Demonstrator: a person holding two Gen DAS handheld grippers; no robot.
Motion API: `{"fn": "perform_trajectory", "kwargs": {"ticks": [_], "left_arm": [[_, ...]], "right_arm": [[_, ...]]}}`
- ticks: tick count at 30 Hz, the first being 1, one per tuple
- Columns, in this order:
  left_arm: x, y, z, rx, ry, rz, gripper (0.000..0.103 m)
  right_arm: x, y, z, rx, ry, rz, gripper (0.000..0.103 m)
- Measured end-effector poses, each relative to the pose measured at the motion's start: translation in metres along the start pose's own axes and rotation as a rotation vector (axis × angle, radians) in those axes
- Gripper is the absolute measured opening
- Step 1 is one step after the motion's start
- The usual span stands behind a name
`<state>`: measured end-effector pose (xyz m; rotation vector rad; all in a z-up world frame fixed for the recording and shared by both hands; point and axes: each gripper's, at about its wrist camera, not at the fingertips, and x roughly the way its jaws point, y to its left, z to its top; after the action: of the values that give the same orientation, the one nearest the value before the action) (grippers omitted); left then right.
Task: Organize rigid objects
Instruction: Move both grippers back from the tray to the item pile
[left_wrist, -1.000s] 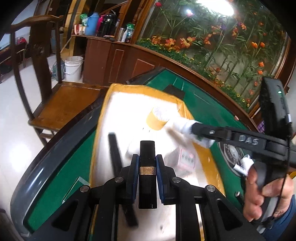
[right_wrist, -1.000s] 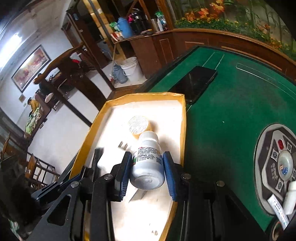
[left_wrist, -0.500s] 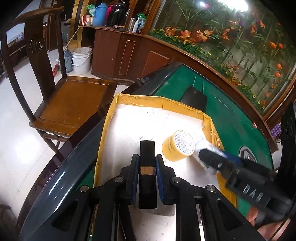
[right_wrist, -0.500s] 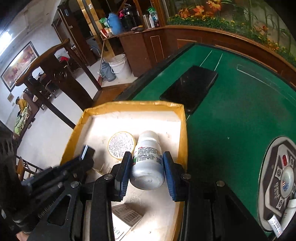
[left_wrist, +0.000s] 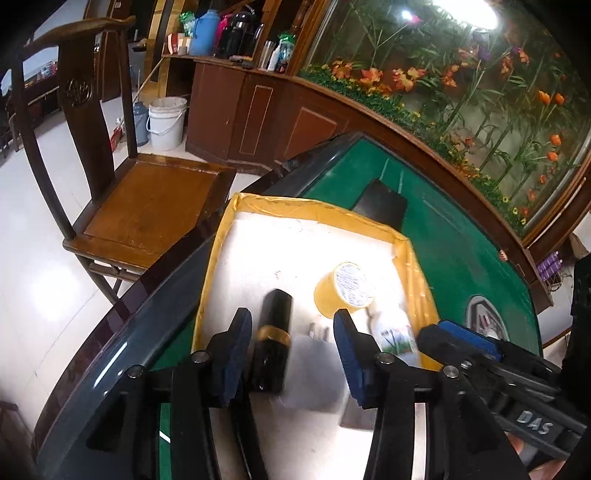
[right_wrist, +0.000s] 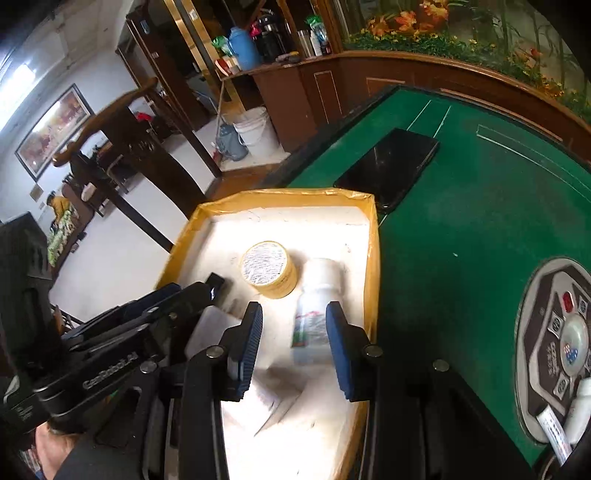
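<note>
Tray (left_wrist: 216, 266): tube (left_wrist: 272, 343), jar (left_wrist: 345, 290), bottle (right_wrist: 314, 317).

Two wrist fisheyes, angled steeply down, close over shared yellow-rimmed tray (left_wrist: 402, 243) (right_wrist: 373, 236), green table (right_wrist: 480, 229)

Tray (left_wrist: 402, 236) sits on the table (left_wrist: 461, 236) at its left edge; phone (right_wrist: 391, 166) lies on the table just beyond the tray's far right corner. Chair (left_wrist: 147, 199) stands on the floor left of the table. In the tray: round tin (left_wrist: 347, 288) toward the far right; bottle (right_wrist: 314, 314) lies on its side right of the tin, along the right wall; cylinder (left_wrist: 273, 343) lies left of the tin. Left tool (left_wrist: 291, 354) straddles the cylinder, pads apart from it. Right tool (right_wrist: 291, 347) straddles the bottle. Control panel (right_wrist: 554, 347) is set in the table, right of the tray.
</note>
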<state>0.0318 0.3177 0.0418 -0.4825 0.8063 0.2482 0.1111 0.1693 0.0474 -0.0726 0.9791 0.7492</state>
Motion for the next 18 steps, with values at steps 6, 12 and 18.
{"fn": "perform_trajectory", "kwargs": {"ticks": [6, 12, 18], "left_arm": [[-0.036, -0.022, -0.028, 0.044, -0.049, -0.053, 0.049], [-0.067, -0.071, -0.077, 0.134, -0.083, -0.167, 0.049], [-0.08, -0.139, -0.137, 0.271, -0.037, -0.306, 0.055]], "right_arm": [[-0.053, -0.019, -0.036, 0.028, -0.059, 0.09, 0.038], [-0.11, -0.056, -0.097, 0.05, -0.118, 0.135, 0.038], [-0.172, -0.134, -0.144, 0.141, -0.218, 0.083, 0.039]]}}
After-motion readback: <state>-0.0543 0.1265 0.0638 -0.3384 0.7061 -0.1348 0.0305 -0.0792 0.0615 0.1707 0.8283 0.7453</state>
